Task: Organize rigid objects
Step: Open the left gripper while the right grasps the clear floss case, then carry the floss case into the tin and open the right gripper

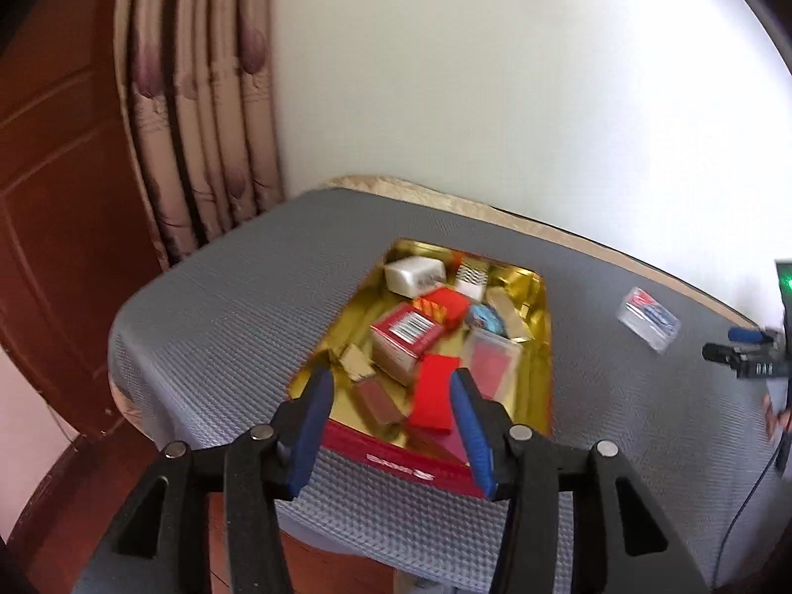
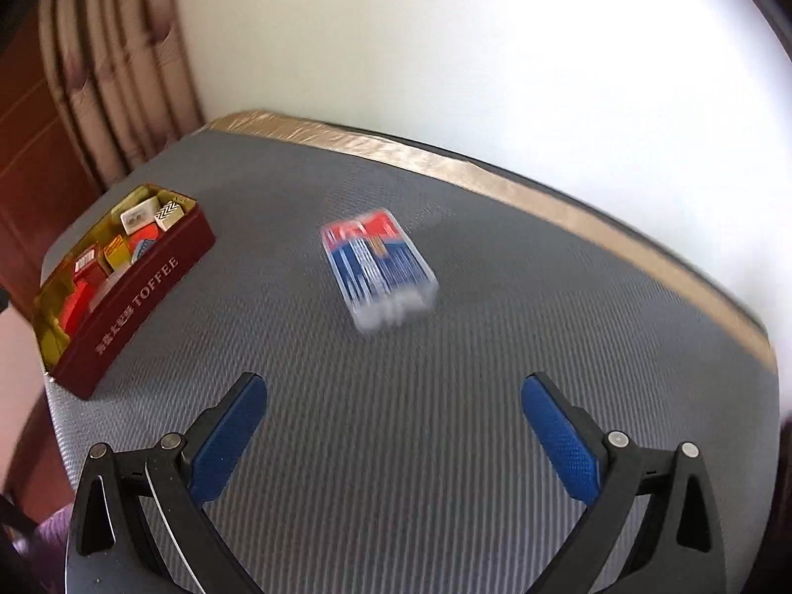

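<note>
Ahead, clear case (image 2: 378,267) flat, long axis angled toward right claw (image 2: 393,391), spread apart.

the clear plastic case (image 2: 378,267) ahead of the right gripper (image 2: 393,413) is motion-blurred, so its label's unreadable

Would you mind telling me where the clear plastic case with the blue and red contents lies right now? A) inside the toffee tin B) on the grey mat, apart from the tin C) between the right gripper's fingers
B: the clear plastic case lies alone on the grey mat, well away from the toffee tin and ahead of the open right gripper.
</note>
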Motion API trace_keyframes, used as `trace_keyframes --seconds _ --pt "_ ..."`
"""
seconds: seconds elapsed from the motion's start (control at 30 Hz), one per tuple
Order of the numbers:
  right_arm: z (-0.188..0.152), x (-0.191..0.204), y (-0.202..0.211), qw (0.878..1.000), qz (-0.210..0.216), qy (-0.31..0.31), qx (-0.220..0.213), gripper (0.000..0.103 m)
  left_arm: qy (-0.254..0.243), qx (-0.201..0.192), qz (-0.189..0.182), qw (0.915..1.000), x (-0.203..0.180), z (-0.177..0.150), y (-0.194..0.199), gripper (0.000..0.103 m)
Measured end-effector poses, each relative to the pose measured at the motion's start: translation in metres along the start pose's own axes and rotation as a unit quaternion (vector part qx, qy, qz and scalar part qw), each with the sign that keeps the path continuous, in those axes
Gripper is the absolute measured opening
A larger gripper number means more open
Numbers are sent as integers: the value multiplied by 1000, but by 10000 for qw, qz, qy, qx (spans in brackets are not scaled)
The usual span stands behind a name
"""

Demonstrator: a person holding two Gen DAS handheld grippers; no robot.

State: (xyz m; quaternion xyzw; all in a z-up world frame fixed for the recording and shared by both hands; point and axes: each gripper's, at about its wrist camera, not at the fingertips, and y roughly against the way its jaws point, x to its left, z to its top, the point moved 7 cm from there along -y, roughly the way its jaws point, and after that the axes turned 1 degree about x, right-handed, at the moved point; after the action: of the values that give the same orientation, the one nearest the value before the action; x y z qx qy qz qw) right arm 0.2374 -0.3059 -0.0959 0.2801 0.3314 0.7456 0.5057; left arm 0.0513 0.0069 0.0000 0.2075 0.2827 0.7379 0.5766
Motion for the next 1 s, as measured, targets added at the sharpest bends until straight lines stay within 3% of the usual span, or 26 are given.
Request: trace_keyframes --seconds 0.07,0.23,0.43,0.47,0.5,0.53,0.63,0.73,0.83,1.0 --pt "16 3 -27 9989 -102 297 361 102 135 -4 -41 9999 6 0 -2 50" --pt "40 7 -60 9945 -288 751 675 102 250 203 -104 9994 13 -4 -14 50" --pt "53 2 -96 9907 -213 786 1087 102 274 413 -199 9986 12 -10 -25 50" --pt "54 2 -98 9915 -127 742 1063 96 245 417 -176 9987 11 -10 -26 50" --pt "53 4 -101 9917 17 680 1087 65 208 412 -149 9988 10 -10 -27 50" --pt "51 7 -105 9912 80 630 1163 60 187 412 -126 9989 11 -10 -28 50" --pt "48 8 -103 9925 -115 548 1089 58 173 427 -71 9989 11 -10 -30 50" --pt "46 14 -90 9945 -44 229 1017 58 262 484 -40 9985 16 -11 -31 50" --pt "47 32 -62 9974 235 -8 680 58 374 529 -6 9979 21 -12 -30 50" --pt "58 94 -7 9930 1128 -322 152 58 407 547 28 9977 25 -12 -28 50"
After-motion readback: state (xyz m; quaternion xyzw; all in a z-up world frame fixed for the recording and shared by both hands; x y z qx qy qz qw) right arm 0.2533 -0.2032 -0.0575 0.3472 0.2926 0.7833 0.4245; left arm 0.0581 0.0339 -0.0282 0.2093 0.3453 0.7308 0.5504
